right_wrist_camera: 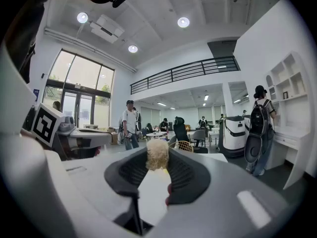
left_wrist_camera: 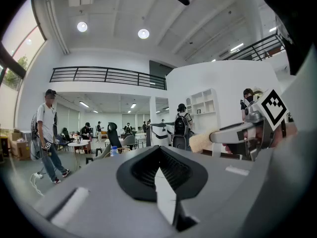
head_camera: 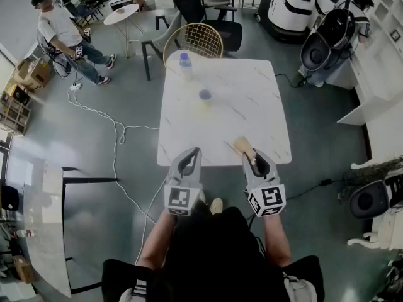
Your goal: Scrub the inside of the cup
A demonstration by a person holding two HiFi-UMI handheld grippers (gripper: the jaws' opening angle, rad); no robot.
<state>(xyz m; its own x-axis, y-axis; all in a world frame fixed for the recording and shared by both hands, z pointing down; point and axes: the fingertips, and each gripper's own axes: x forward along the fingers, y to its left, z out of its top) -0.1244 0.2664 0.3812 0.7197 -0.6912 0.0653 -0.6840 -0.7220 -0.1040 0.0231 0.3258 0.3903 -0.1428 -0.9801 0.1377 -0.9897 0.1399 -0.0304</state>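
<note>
At the near edge of the white marble counter (head_camera: 264, 106), the person holds both tools side by side, a clear gap between them. The left hand-held gripper (head_camera: 194, 151) is clenched on nothing. Its own view shows the two dark pads meeting in a closed seam with only air ahead. The right hand-held gripper (head_camera: 253, 158) is grasping a brush (head_camera: 243, 145), whose tan, fluffy head sticks out past the jaw tips over the counter. The right gripper view sets that head dead centre, pinched between the pads.

The cup (head_camera: 205, 97) — purple on top, yellowish below — stands upright near the middle of the counter, well apart from both tools. Only the head view shows it; neither gripper view picks it out. A clear bottle (head_camera: 184, 60) with a blue cap stands beyond it near the far edge, in front of a wicker chair (head_camera: 196, 41).

The left gripper view catches the bottle's top and, at its right side, the other tool in profile with the brush head jutting forward. The right gripper view shows the left tool's marker cube (right_wrist_camera: 45, 124) at its left — and a person (head_camera: 60, 30) standing on the floor behind.
</note>
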